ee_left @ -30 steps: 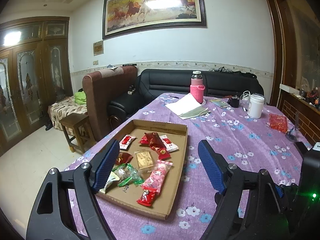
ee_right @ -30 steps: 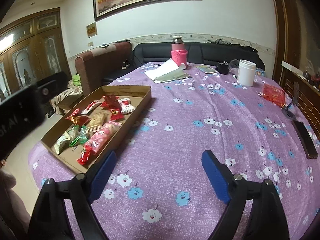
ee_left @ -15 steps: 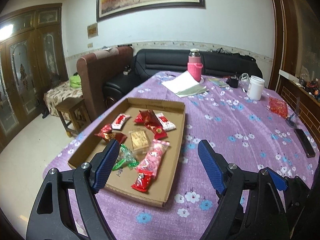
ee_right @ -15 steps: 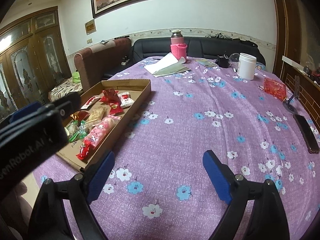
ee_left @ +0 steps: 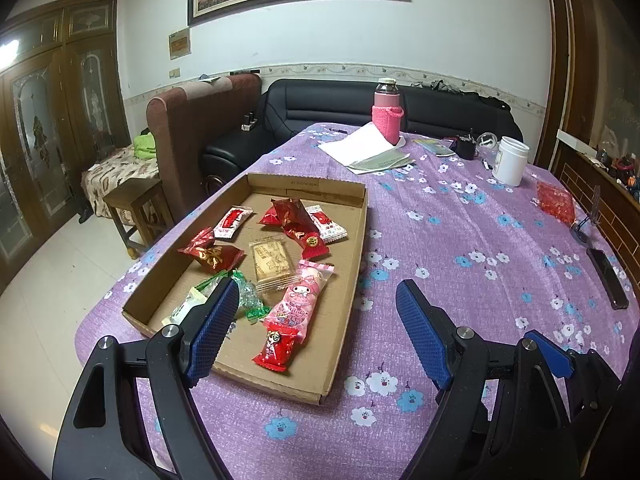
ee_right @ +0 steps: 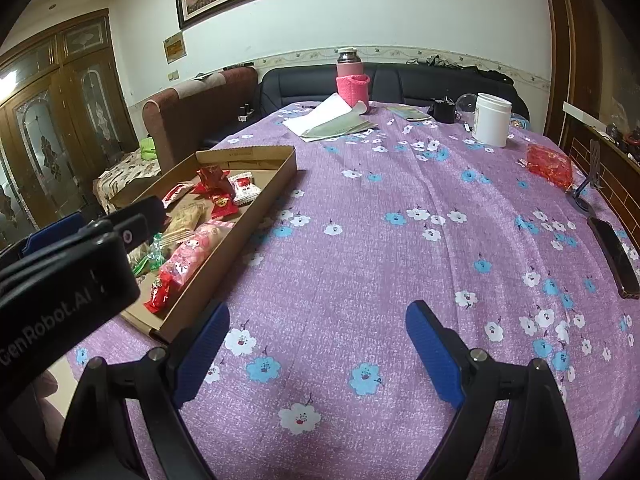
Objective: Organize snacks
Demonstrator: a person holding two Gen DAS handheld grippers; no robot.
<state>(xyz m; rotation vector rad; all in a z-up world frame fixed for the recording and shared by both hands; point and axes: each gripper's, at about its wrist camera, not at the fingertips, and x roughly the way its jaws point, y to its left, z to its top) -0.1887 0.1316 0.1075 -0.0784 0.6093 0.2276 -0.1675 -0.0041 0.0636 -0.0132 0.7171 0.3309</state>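
L gripper apart, empty; its finger hides green snacks in tray. R gripper apart, empty.

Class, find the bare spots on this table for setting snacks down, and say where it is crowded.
Bare cloth lies between the cardboard tray and the black phone. The tray's far end, before its back wall, is free too. Its near half is crowded, as is the far edge around the pink bottle and white jar.

Left gripper jaws spread wide at lower frame, cardboard tray of wrapped snacks at centre, pink bottle upper centre, purple floral tablecloth.
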